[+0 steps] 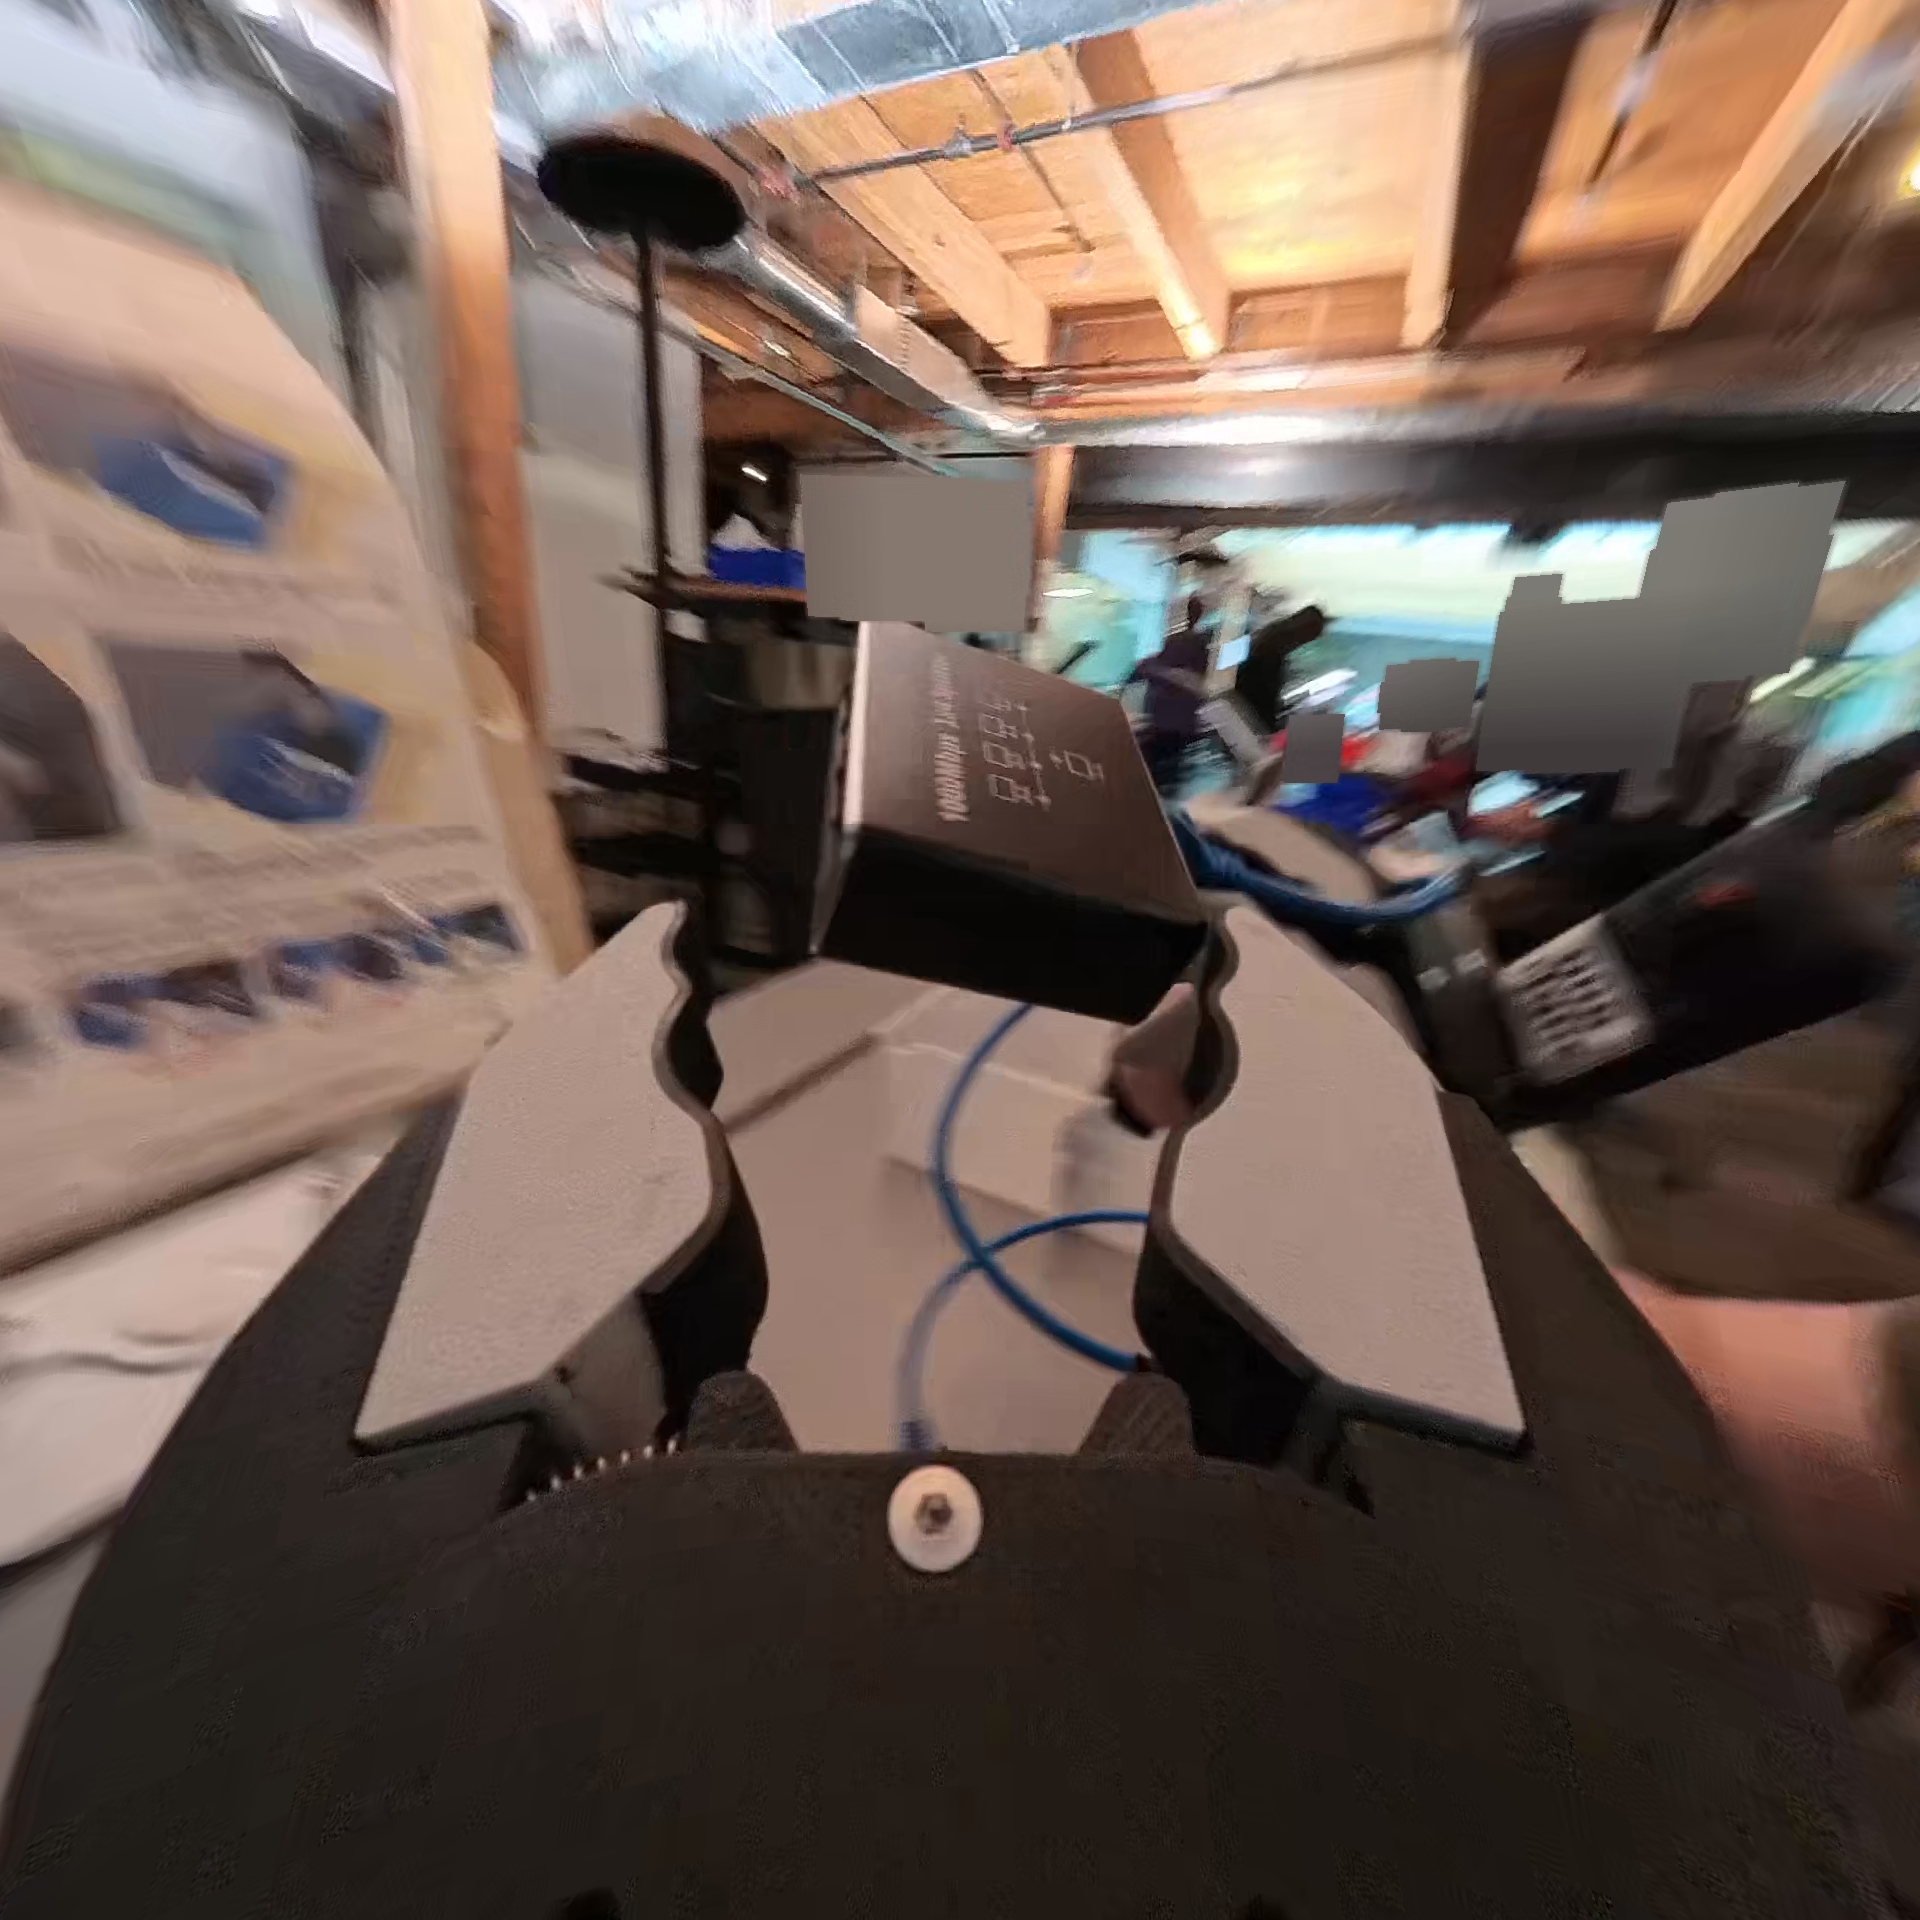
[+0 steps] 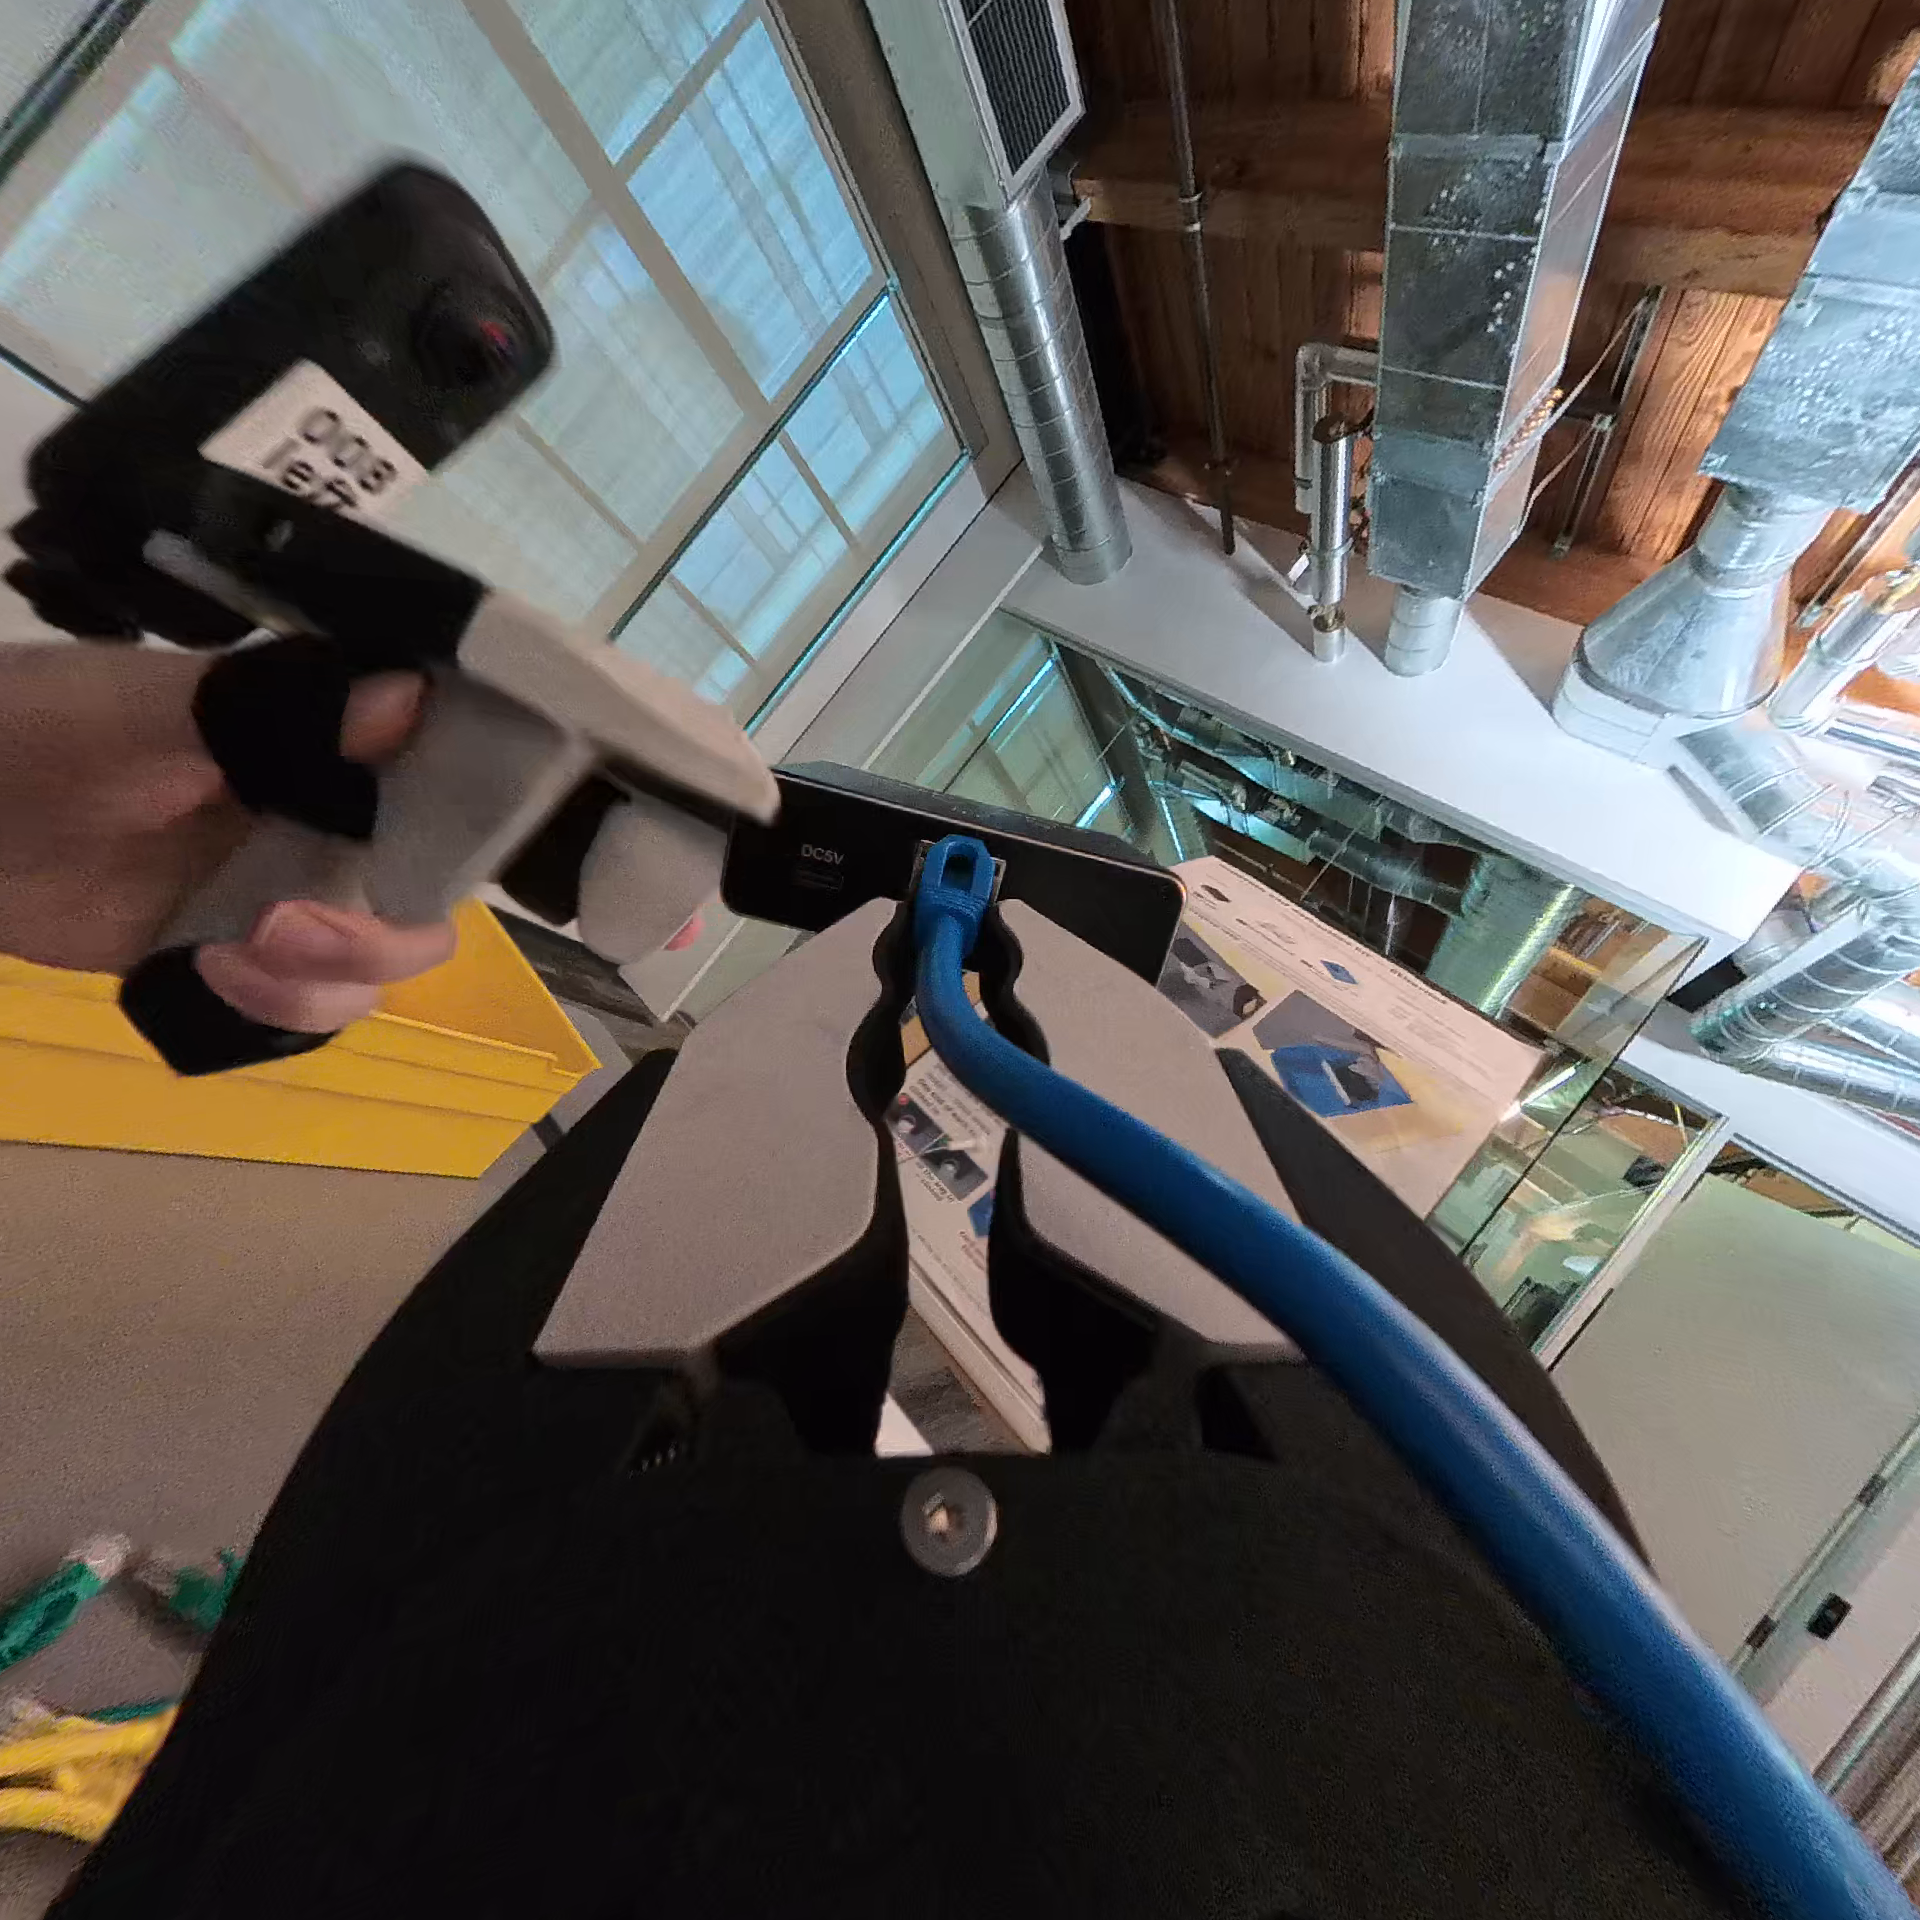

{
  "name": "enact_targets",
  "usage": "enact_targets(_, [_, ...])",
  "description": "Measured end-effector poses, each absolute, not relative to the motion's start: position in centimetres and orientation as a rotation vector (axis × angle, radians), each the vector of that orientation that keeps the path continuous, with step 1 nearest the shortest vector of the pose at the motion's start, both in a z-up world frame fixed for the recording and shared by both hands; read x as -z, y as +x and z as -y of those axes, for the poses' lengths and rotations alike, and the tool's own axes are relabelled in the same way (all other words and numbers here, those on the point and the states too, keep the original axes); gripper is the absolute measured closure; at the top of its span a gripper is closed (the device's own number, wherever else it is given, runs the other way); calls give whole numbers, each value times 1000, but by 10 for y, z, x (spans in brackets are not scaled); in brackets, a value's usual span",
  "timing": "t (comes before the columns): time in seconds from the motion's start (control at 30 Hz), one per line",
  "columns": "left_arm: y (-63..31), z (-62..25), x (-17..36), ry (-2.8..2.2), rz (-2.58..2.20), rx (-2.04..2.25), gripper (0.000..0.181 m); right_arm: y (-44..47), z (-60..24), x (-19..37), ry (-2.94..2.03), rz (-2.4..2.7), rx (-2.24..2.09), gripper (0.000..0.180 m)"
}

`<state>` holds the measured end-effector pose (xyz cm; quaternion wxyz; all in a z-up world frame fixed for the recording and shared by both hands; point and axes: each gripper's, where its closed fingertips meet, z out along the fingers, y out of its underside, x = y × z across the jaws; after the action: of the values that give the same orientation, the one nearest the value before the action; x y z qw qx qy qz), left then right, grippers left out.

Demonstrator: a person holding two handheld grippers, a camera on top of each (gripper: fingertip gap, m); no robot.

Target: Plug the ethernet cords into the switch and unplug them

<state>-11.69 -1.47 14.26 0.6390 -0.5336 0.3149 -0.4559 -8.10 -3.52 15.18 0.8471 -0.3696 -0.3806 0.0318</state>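
The black switch [image 1: 997, 790] hangs tilted in the air between the fingertips of my left gripper [image 1: 945, 935]. In the right wrist view the left gripper [image 2: 665, 831], held by a hand, clamps the left end of the switch [image 2: 1070, 883]. My right gripper [image 2: 951, 925] is shut on the blue ethernet cord [image 2: 1195, 1164] just behind its plug [image 2: 954, 868]. The plug sits in a port on the switch's side. The cord runs back over my right finger and off the lower right. In the left wrist view the blue cord [image 1: 1299, 904] leaves the switch's right side.
A loop of blue cord [image 1: 977, 1257] lies on the white table [image 1: 821, 1195] below. A yellow bin [image 2: 312, 1081] stands at the left. Green cords [image 2: 62, 1631] and yellow cords [image 2: 62, 1766] lie at the lower left. A poster board [image 2: 1351, 1018] stands behind the switch.
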Motion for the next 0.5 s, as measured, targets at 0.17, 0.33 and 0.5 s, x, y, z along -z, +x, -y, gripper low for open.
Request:
enact_targets(0.17, [-127, 15, -141, -1308, -658, 1658, 91, -80, 38, -140, -729, 996, -144, 167])
enact_targets(0.33, [-117, 34, -112, -1429, -872, 1861, 100, -90, 56, -115, -702, 1259, -410, 168])
enact_targets(0.5, [-95, 59, -76, -1546, -1077, 1986, 127, -85, 62, -95, -651, 1412, -548, 167])
